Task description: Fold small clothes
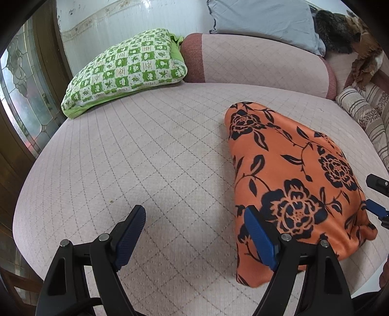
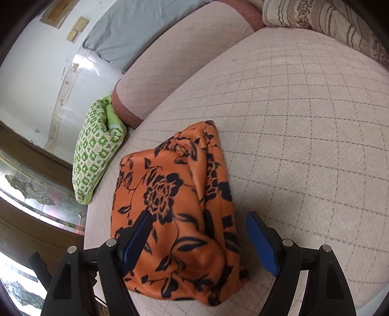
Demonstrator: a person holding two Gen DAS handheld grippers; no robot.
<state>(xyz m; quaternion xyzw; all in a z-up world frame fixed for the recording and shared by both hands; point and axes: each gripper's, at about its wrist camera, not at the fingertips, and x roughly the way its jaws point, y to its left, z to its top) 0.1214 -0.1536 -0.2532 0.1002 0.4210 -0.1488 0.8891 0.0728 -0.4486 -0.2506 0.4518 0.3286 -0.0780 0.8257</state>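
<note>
An orange garment with black flowers [image 1: 296, 184] lies folded into a compact bundle on the pink quilted bed [image 1: 145, 158]. My left gripper [image 1: 194, 233] is open and empty, just left of the garment's near edge, with its right finger in front of the cloth. The right gripper's tips show at the right edge of the left wrist view [image 1: 376, 201]. In the right wrist view the garment [image 2: 175, 214] lies between the wide-open fingers of my right gripper [image 2: 197, 243], which hold nothing.
A green and white checked pillow [image 1: 126, 70] lies at the bed's far left. A pink bolster [image 1: 255, 58] and a grey pillow [image 1: 262, 21] lie at the head. Striped bedding [image 1: 364, 114] is at the right. A wooden door with stained glass [image 1: 19, 97] stands left.
</note>
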